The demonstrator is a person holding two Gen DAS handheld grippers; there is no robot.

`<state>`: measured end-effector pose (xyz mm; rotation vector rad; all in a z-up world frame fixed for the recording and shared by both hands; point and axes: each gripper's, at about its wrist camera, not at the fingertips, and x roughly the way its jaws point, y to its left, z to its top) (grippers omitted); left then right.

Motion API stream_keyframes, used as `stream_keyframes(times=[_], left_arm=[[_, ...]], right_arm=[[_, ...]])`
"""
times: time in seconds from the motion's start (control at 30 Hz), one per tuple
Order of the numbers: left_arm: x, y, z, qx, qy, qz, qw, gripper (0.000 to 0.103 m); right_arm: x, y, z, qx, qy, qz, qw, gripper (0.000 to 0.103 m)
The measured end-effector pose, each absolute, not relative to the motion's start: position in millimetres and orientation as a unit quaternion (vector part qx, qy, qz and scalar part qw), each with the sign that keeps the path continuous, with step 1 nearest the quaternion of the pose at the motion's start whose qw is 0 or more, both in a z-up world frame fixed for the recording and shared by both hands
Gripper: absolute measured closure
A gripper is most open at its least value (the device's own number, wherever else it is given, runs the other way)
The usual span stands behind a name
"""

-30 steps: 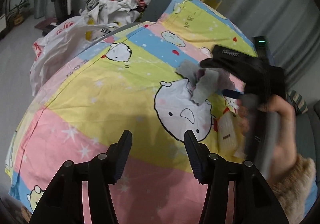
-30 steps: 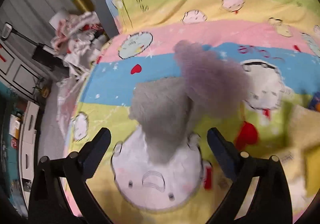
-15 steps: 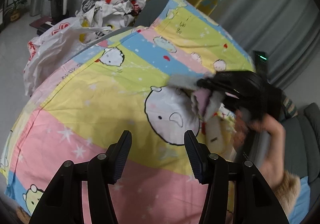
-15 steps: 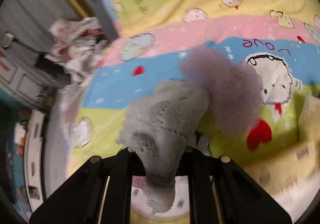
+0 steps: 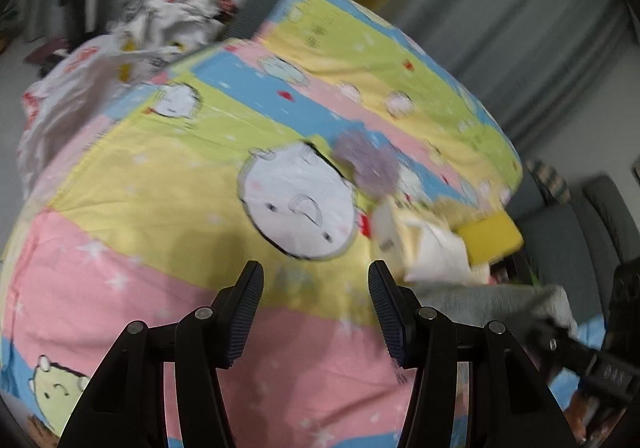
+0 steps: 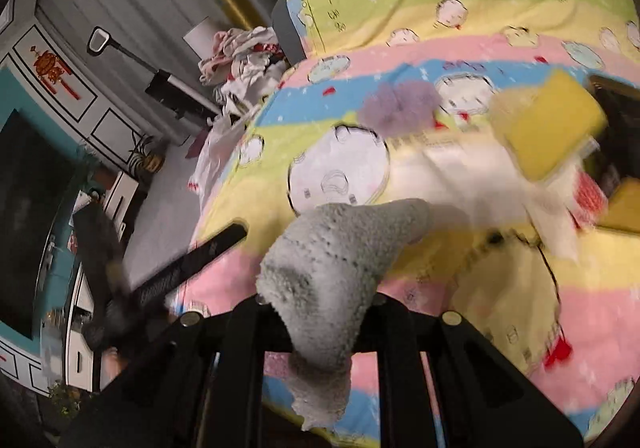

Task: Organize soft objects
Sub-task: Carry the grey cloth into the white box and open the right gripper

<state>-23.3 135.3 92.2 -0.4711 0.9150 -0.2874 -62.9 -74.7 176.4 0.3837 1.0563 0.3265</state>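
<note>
Between the right gripper (image 6: 320, 312) jaws, a grey fuzzy sock (image 6: 336, 260) is hanging, pinched by one end; it may be slipping free.

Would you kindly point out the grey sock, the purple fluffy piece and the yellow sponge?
grey sock (image 6: 340, 248), right wrist view, its knitted middle.
purple fluffy piece (image 5: 368, 164), left wrist view, its centre.
yellow sponge (image 6: 556, 124), right wrist view, its top face.

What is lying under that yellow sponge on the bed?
The yellow sponge rests on a heap of pale cloths spread over the striped cartoon blanket. Whatever else sits beneath the sponge is covered, and blur hides the details.
</note>
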Motion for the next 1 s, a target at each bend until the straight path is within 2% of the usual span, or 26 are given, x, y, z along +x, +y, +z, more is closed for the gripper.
stream_keyframes(times=[0.2,0.47,0.53,0.67,0.73,0.83,0.9,1.0], left_arm=[[-22.3,102.3,84.3,-0.2,0.465,-0.191,0.841,0.049],[-23.0,64.5,65.6,-0.164,0.512,-0.229,0.812,0.049],[-24.6,56.1,62.6,-0.157,0.516,-0.24,0.807,0.049],[-25.1,39.9,54.5,-0.149,0.527,-0.253,0.797,0.049],[-26.6,30.9,50.8,-0.151,0.534,-0.268,0.787,0.049],[-31.0,16.3,49.0,-0.155,0.544,-0.312,0.764,0.048],[-35.1,9.0,51.9,-0.149,0.536,-0.319,0.767,0.037],[-39.6,0.5,53.6,-0.13,0.521,-0.312,0.784,0.033]], right_arm=[[-99.6,-93.2,152.8,0.196,0.521,0.132,0.82,0.087],[-58.8,-108.9,90.9,0.248,0.537,0.072,0.803,0.087],[-47.6,-113.1,76.7,0.258,0.54,0.066,0.798,0.083],[-42.0,-121.0,64.1,0.282,0.554,0.054,0.782,0.065],[-45.2,-123.7,68.5,0.309,0.545,0.073,0.776,0.042],[-53.7,-122.2,85.2,0.295,0.537,0.09,0.785,0.026],[-58.8,-124.6,97.2,0.278,0.532,0.081,0.796,0.021],[-68.4,-138.2,109.4,0.263,0.528,0.063,0.805,0.021]])
